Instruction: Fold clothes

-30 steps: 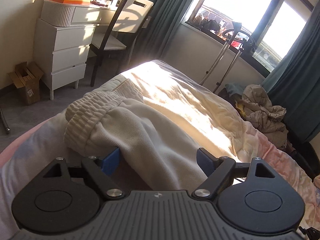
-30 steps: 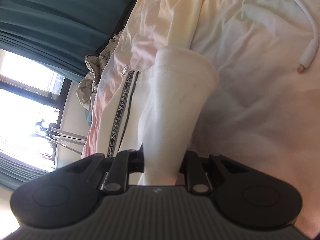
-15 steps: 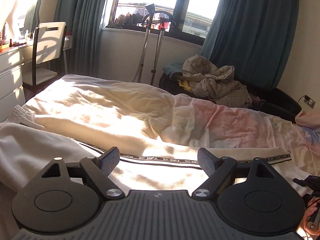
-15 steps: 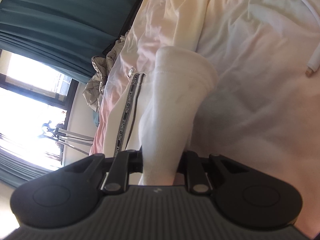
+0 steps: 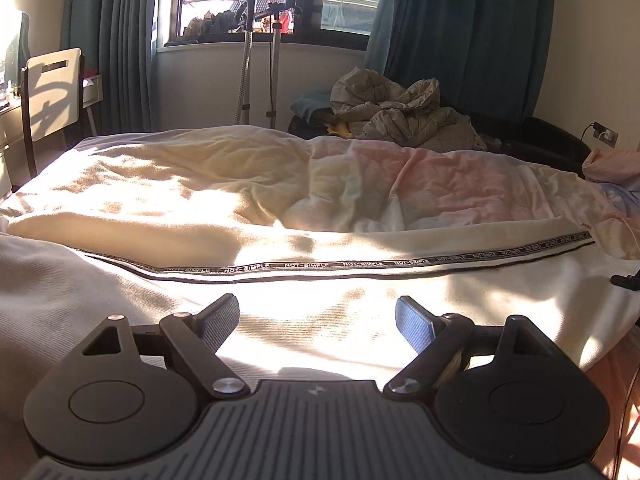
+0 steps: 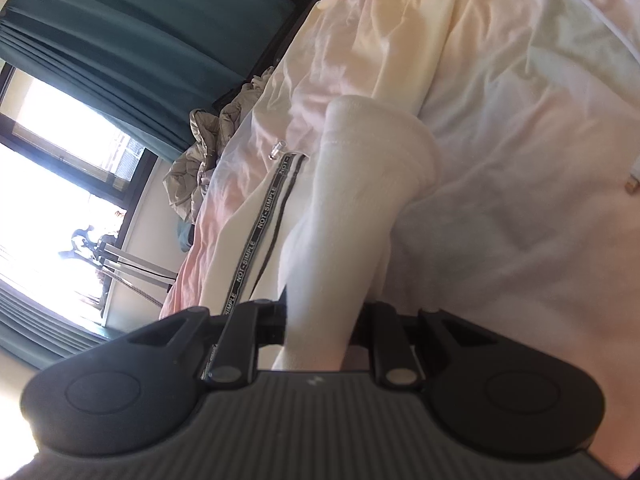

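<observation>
Cream sweatpants (image 5: 304,296) with a black "NOT-SIMPLE" side stripe (image 5: 360,264) lie stretched across the bed. My left gripper (image 5: 316,316) is open and empty, just above the middle of the trouser leg. My right gripper (image 6: 320,320) is shut on the ribbed cuff end of the sweatpants (image 6: 360,184), which bunches up between the fingers. The stripe (image 6: 260,232) runs along the left of that cuff in the right wrist view.
The bed has a rumpled cream and pink duvet (image 5: 440,176). A heap of grey clothes (image 5: 400,116) lies by the window, with a stand (image 5: 248,52) and a chair (image 5: 48,92) at left. A white charging cable (image 6: 592,12) lies on the bedding.
My left gripper swung right from the waistband end to face along the stretched leg. My right gripper kept its hold on the cuff and barely shifted.
</observation>
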### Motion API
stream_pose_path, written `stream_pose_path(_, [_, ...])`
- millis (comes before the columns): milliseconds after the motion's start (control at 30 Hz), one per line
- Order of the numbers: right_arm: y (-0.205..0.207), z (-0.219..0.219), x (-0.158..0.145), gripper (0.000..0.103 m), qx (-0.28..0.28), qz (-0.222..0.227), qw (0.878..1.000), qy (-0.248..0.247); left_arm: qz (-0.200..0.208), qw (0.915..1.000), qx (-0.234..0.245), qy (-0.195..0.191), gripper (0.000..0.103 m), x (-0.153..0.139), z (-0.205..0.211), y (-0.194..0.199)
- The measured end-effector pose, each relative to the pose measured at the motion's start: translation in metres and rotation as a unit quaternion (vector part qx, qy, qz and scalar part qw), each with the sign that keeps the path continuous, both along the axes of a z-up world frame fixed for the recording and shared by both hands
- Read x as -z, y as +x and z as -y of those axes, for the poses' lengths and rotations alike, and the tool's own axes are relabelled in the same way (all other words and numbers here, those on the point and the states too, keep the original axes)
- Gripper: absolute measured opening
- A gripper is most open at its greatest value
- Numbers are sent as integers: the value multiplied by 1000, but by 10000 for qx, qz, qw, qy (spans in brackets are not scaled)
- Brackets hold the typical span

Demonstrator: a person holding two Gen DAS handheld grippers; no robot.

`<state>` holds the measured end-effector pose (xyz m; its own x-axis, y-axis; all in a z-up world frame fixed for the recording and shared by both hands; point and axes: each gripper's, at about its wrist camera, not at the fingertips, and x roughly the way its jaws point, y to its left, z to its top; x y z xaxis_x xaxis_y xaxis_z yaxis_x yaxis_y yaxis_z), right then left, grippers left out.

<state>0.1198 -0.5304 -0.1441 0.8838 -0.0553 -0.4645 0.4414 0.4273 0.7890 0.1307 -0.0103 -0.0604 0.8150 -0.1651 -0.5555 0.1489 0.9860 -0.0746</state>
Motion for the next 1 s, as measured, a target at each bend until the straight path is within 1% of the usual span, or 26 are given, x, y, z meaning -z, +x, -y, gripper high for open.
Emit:
stream_pose_path(33, [1,-1,-1,19,21,-4,10000,-33,-25,10000,-13,-9,87,0,-3,1])
stream_pose_path(67, [2,-4,-5,19,14,7,9998,-172,-46,10000,-14,-20,87,2,-5,2])
stream_pose_path(167, [6,-18,-18,19,-42,60,9973,-729,-96,9999,43,41,87,4,-8,3])
stream_pose_path(267, [10,-32,-32,18,-98,113,9916,-1284,-176,9998,59,38,87,6,-9,4])
stream_pose_path(333, [12,-41,-41,18,-136,148,9861,-1652,-246,9997,63,30,87,7,-9,5])
stream_pose_path(433, [16,-55,-54,17,-191,200,9751,-2199,-259,9995,48,167,87,9,-6,4])
stream_pose_path(567, [15,-83,-77,16,-338,542,9589,-2764,-251,9995,22,210,87,8,-7,4])
stream_pose_path(633, [14,-106,-91,16,-463,794,9466,-3091,-192,9997,-37,154,87,4,-9,3])
stream_pose_path(700, [14,-133,-103,15,-677,997,9297,-3481,-100,9998,-118,133,87,-2,-13,2])
stream_pose_path(733, [15,-147,-108,15,-814,1096,9193,-3692,-68,9998,-146,115,87,-5,-15,1])
stream_pose_path(833, [13,-204,-114,15,-1464,1441,8756,-4372,28,9997,-242,51,87,-14,-24,-1])
stream_pose_path(867, [12,-221,-111,15,-1699,1512,8655,-4462,62,9996,-284,29,87,-17,-28,-2])
stream_pose_path(933, [10,-251,-102,15,-2191,1590,8504,-4511,147,9991,-397,7,87,-24,-37,-3])
stream_pose_path(1000, [8,-286,-84,15,-2888,1476,8288,-4559,241,9983,-532,-29,87,-32,-47,-4])
